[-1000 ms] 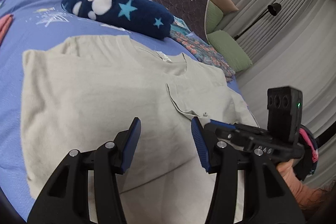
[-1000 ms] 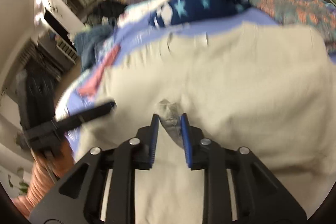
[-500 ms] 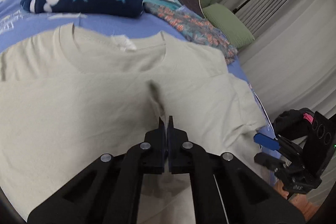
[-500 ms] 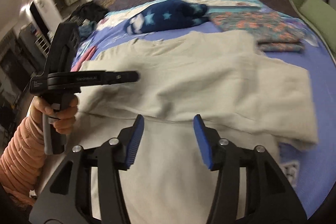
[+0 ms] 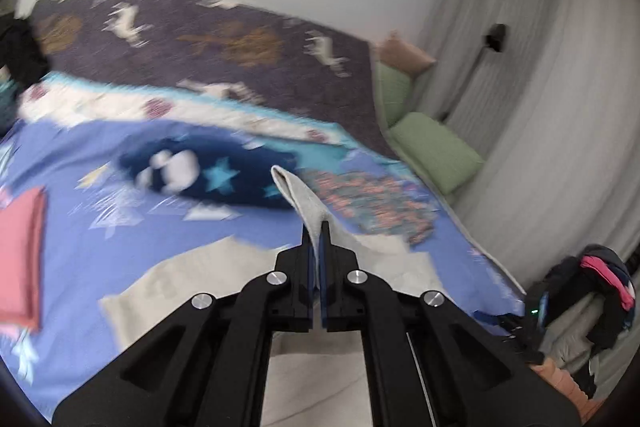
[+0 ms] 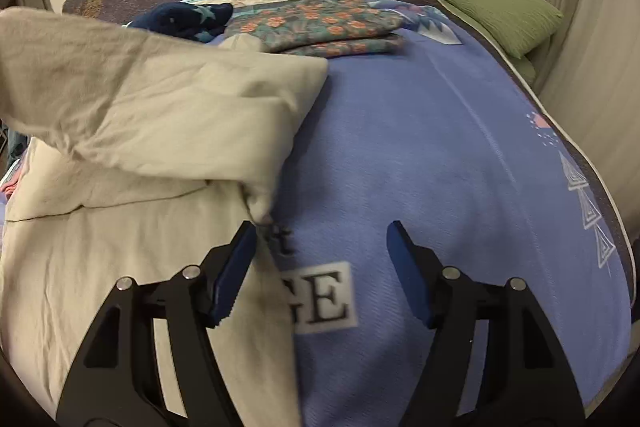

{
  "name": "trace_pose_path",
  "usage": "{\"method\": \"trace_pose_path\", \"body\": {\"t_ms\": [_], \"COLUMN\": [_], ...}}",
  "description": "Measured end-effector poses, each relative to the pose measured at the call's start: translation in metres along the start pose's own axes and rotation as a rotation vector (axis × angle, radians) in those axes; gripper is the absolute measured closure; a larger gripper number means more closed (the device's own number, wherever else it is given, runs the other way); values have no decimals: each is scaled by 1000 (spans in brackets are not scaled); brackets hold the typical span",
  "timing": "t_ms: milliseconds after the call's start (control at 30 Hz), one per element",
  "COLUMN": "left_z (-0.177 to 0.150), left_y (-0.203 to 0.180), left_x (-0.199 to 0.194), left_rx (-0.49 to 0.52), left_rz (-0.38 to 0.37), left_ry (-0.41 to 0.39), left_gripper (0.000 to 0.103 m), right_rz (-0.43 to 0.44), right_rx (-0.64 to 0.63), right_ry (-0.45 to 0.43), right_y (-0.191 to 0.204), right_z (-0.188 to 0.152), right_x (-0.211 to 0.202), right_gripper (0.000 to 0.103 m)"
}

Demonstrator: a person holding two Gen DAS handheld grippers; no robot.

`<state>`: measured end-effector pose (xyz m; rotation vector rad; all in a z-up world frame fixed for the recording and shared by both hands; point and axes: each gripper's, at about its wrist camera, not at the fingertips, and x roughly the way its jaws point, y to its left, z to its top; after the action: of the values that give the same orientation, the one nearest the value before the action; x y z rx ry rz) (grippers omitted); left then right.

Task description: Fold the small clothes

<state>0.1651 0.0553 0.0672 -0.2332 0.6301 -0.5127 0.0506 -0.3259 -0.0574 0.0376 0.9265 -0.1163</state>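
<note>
A beige T-shirt (image 6: pixel 132 131) lies partly on the blue bedspread (image 6: pixel 420 147), its upper part lifted and folded over. My left gripper (image 5: pixel 319 231) is shut on a pinch of the beige T-shirt (image 5: pixel 308 203) and holds it raised above the bed; the rest of the shirt (image 5: pixel 192 267) hangs below. My right gripper (image 6: pixel 322 259) is open and empty, low over the bedspread at the shirt's right edge, its left finger (image 6: pixel 234 267) beside the cloth.
A folded navy star-print garment (image 5: pixel 208 179) and a folded floral garment (image 6: pixel 320 27) lie at the bed's far side. A pink folded item (image 5: pixel 20 259) is at the left. Green pillows (image 6: pixel 500 11) and curtains are on the right. Dark clothes (image 5: pixel 600 291) pile at the right.
My left gripper, shut on the shirt, has lifted it up off the bed. My right gripper has stayed open and moved right, to the shirt's right edge.
</note>
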Motion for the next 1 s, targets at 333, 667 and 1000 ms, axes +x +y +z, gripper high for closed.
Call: {"method": "trace_pose_path", "body": {"t_ms": [333, 667, 1000], "left_z": [-44, -93, -107], "left_y": [82, 132, 97], "left_x": [-27, 13, 21], "left_rx": [-186, -237, -93], "left_rz": [109, 312, 339], "left_ry": [57, 221, 222], "left_gripper": [102, 85, 55], "right_rz": [-19, 9, 226], "right_rx": [-81, -19, 44], "right_ry": [-2, 23, -64], "right_y": [28, 14, 19], "right_z": [7, 4, 40], "right_x": [10, 9, -8], "right_gripper": [33, 32, 85]}}
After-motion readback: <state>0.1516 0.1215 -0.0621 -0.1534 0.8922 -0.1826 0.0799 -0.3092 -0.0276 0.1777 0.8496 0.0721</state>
